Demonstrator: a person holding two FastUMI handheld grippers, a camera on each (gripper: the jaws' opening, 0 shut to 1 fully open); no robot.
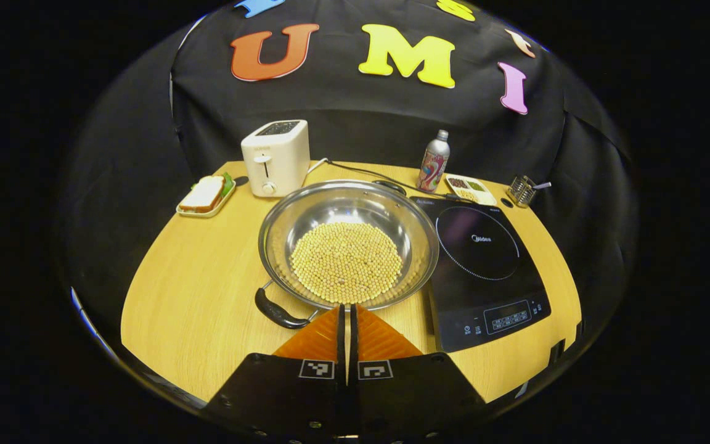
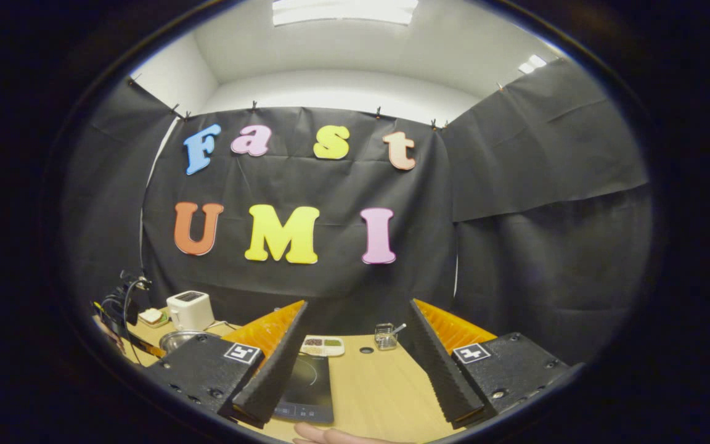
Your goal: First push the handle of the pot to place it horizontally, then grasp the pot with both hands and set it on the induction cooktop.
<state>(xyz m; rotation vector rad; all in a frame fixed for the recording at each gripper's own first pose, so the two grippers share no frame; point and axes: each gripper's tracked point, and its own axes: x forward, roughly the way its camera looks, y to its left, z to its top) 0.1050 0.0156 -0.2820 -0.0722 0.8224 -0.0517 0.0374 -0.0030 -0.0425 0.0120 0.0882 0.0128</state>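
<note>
A wide steel pot (image 1: 342,209) holding soybeans (image 1: 346,262) sits mid-table in the left gripper view. One black handle (image 1: 278,310) juts from its near-left rim, and a second handle (image 1: 390,185) shows at the far rim. The black induction cooktop (image 1: 484,265) lies right beside the pot, on its right. My left gripper (image 1: 347,306) is shut with nothing in it, its tips at the pot's near rim, just right of the near handle. My right gripper (image 2: 358,303) is open and held high, pointing at the booth wall above the cooktop (image 2: 306,382). The pot (image 2: 179,339) shows at far left there.
On the wooden table (image 1: 195,290), a white toaster (image 1: 276,157) and a sandwich plate (image 1: 206,195) stand behind the pot. A metal bottle (image 1: 434,161), a small dish (image 1: 469,188) and a wire basket (image 1: 521,190) stand behind the cooktop. A hand (image 2: 330,436) shows at the bottom edge.
</note>
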